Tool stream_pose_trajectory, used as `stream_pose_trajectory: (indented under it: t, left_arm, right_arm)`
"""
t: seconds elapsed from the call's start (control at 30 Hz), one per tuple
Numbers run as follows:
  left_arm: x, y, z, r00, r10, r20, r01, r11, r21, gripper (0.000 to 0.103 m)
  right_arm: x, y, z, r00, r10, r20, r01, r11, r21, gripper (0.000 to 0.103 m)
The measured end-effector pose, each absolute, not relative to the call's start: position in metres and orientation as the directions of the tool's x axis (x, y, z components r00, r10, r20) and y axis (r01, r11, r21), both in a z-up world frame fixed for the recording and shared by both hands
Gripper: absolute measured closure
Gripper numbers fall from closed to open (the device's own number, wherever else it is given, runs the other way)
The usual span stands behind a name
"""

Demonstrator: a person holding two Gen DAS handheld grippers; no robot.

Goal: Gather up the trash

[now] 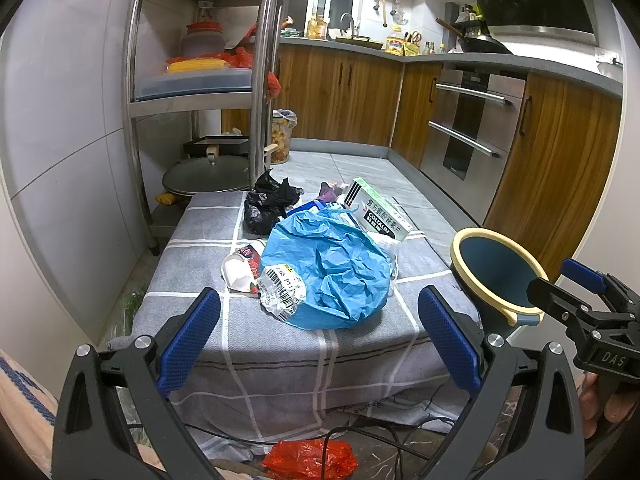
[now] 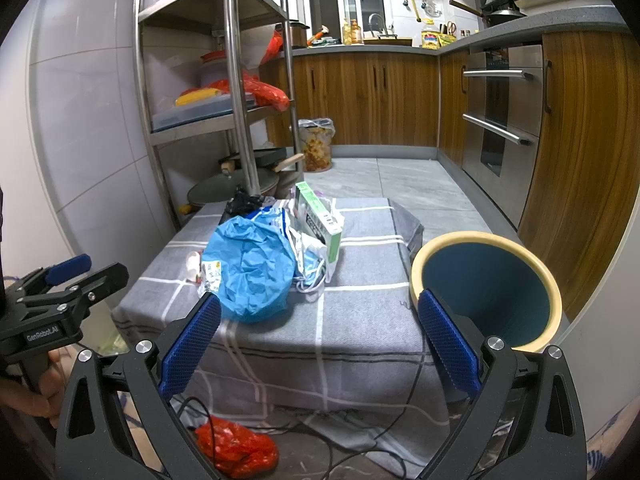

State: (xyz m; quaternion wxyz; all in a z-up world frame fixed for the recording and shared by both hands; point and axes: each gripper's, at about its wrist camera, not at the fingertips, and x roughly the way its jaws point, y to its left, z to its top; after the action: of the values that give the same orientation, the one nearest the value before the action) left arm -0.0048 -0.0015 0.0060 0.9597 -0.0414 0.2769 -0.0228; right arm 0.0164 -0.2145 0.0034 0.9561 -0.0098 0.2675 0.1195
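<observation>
Meanwhile, trash sits heaped mid-frame on the grey checked cloth (image 1: 240, 336): a crumpled blue bag (image 1: 328, 268) in front, a medicine box (image 1: 380, 210) behind; the bin (image 2: 486, 288) waits lower right; both the left gripper (image 1: 320, 340) and right gripper (image 2: 320, 340) gape wide, empty; pinching the bag's loose folds first looks wisest

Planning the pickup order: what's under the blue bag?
The blue bag overlaps a barcoded wrapper and white packaging on the grey cloth. Anything fully beneath is hidden.
</observation>
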Motion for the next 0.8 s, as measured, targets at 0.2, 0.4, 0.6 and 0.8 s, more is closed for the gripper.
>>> stream_pose_trajectory:
  t: [0.2,0.4,0.6,0.8]
  left_arm:
    - [-0.002,-0.002,0.004,0.838,-0.069,-0.541,0.021,0.995,-0.096,0.006]
    - [0.005,0.0,0.005,0.829,-0.078,-0.554,0.027,0.995,-0.101,0.006]
    - [0.02,0.004,0.003,0.8,-0.074,-0.595,0.025,0.996,-0.089,0.006]
    - [0.039,0.012,0.004,0.779,-0.071,-0.623,0.022,0.996,-0.086,0.007]
  right_arm:
    - [0.015,-0.212,0.002,0.826,0.226,-0.516,-0.231,0.971,0.056,0.005]
    - [0.016,-0.208,-0.001,0.819,0.233,-0.524,-0.236,0.97,0.062,0.005]
    - [0.023,-0.209,0.001,0.807,0.244,-0.538,-0.236,0.968,0.085,0.005]
    - [0.036,-0.208,0.008,0.8,0.251,-0.545,-0.251,0.965,0.076,0.005]
